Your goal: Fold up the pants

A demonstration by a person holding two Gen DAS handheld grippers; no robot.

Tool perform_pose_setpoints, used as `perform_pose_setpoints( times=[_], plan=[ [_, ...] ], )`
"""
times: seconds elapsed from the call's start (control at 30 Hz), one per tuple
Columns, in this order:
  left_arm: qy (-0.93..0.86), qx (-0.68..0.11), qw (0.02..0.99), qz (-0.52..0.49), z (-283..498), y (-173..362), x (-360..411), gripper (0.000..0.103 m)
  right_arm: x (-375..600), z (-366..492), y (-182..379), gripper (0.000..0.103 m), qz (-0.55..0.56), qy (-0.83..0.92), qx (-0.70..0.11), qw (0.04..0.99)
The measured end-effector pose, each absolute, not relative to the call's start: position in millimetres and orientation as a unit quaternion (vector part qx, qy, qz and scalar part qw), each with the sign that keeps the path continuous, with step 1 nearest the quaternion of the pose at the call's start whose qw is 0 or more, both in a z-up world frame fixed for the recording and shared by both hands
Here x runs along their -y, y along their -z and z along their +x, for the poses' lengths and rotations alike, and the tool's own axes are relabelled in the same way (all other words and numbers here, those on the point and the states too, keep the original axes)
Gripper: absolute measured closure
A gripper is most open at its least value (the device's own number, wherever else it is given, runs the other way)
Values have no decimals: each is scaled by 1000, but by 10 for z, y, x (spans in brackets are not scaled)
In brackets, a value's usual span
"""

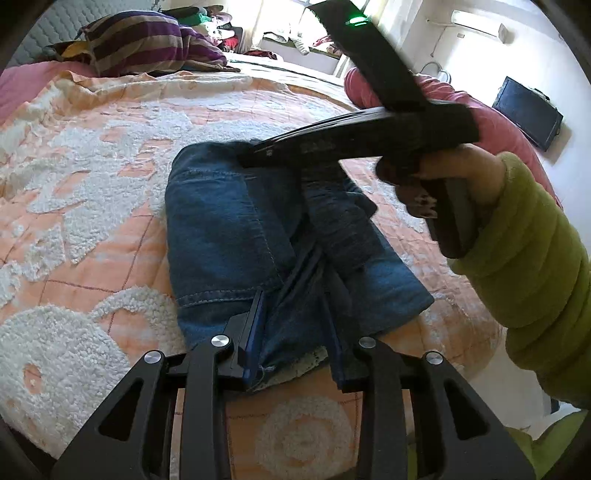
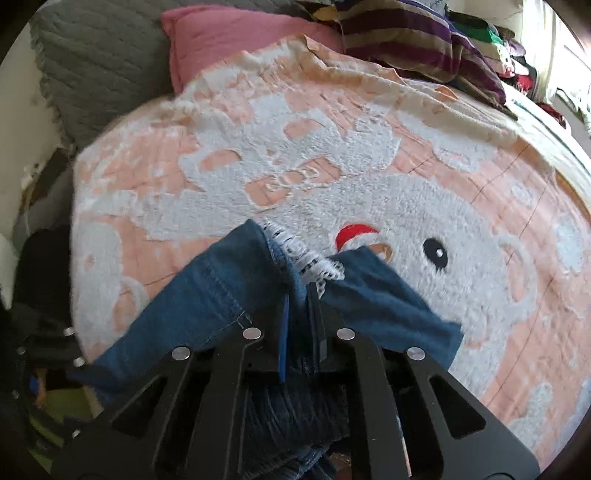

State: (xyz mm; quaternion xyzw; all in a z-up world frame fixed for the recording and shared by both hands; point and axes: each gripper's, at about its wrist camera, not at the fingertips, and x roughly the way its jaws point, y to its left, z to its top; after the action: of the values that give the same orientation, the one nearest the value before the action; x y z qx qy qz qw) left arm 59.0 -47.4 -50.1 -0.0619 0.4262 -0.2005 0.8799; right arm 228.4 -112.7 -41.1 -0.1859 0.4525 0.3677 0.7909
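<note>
now i am pinching the jeans (image 1: 229,236) hem in both grippers, left gripper (image 1: 295,325) and right gripper (image 2: 300,314), mid-fold; next i am carrying it toward twelve o'clock.

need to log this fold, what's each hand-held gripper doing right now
Left hand-held gripper: closed on the near edge of the jeans.
Right hand-held gripper: shut on a fold of the jeans by the white lace trim.

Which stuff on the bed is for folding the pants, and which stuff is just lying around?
For the job:
- blue denim pants
- left gripper, clamped on the pants
- right gripper, clamped on the pants
- peach and white fluffy bedspread underneath

Just lying about:
- purple and tan striped blanket
- pink pillow
- grey quilted cushion
- black flat screen
</note>
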Motion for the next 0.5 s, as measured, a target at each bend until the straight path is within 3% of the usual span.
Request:
perform_pose_setpoints(
  times=[0.23,0.5],
  plan=[
    [202,-426,879,-63,585,509,490,74,1142,2370,531,97,-170,-346,-463,798],
    [202,-428,878,-66,511,500,486,74,1469,2184,81,71,-122,-333,-407,842]
  ],
)
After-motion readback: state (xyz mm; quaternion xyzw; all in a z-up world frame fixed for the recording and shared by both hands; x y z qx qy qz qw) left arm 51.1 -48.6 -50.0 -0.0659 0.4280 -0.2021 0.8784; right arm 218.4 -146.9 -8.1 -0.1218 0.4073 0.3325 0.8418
